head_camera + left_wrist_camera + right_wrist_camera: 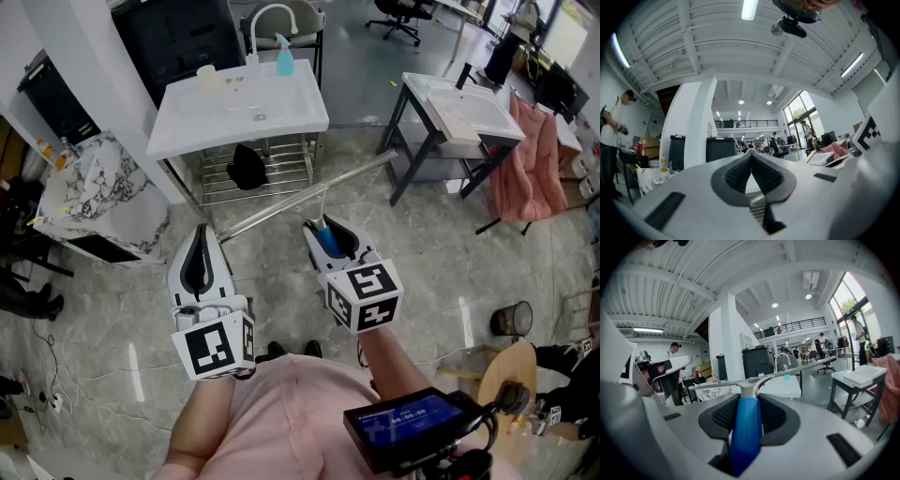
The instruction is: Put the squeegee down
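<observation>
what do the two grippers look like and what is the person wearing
The left gripper and the right gripper both have smooth white shells that taper to two jaws lined with dark ribbed pads. Each carries a white cube with black square markers at its rear: the left cube and the right cube. The person wears a pink top.

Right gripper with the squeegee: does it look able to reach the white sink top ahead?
Probably yes. The right gripper holds the squeegee facing the sink top, whose front part is bare, and nothing stands between them.
</observation>
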### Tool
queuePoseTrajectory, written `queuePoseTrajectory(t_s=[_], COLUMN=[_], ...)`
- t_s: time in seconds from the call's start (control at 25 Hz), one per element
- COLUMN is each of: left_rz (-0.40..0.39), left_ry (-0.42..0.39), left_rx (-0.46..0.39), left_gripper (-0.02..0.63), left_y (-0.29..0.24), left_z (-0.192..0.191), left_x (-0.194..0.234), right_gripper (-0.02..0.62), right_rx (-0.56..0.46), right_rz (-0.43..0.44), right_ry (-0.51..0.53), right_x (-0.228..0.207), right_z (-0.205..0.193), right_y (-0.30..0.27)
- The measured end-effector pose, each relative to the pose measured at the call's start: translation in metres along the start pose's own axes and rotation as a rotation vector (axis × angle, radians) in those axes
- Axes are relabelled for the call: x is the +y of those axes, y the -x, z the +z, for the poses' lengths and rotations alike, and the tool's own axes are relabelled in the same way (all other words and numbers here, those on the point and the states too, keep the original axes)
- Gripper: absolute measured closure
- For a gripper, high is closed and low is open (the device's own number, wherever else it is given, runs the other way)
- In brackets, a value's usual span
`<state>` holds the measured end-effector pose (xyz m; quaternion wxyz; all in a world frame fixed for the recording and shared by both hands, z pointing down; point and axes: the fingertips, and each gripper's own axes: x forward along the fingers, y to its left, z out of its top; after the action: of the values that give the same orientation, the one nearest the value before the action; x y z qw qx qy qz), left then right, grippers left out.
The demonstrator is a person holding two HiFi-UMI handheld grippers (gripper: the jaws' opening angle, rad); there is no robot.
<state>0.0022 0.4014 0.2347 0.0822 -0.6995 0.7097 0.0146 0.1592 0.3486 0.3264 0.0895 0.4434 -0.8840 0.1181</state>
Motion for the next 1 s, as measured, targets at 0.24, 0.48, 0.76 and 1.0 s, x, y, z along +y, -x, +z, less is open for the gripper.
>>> queuePoseTrajectory(t_s=[0.24, 0.48, 0.76, 1.0], left_rz=[0.003, 0.020, 0.049, 0.047], left_ry=[0.001, 0.000, 0.001, 0.008], left_rx=[0.006, 0.021, 0.057, 0.095], left_gripper=[0.597, 0.597, 0.597, 0.597], left_y=[0.001, 0.006, -0.005, -0.040], left_z=[-0.002, -0.010, -0.023, -0.051], left_x=[-0.011, -0.021, -0.012, 0.008], right_gripper=[0.471, 0.471, 0.471, 0.471], right_rx=[-0.007, -0.031, -0.019, 0.015], right_rz=[0.006, 0.012, 0.003, 0.005], right_ry=[0.001, -0.018, -0.025, -0.042], right_x=[-0.008, -0.020, -0.037, -0.044], right_z=[-0.001, 0.000, 0.004, -0.004], right_y=[0.007, 0.015, -0.004, -0.050])
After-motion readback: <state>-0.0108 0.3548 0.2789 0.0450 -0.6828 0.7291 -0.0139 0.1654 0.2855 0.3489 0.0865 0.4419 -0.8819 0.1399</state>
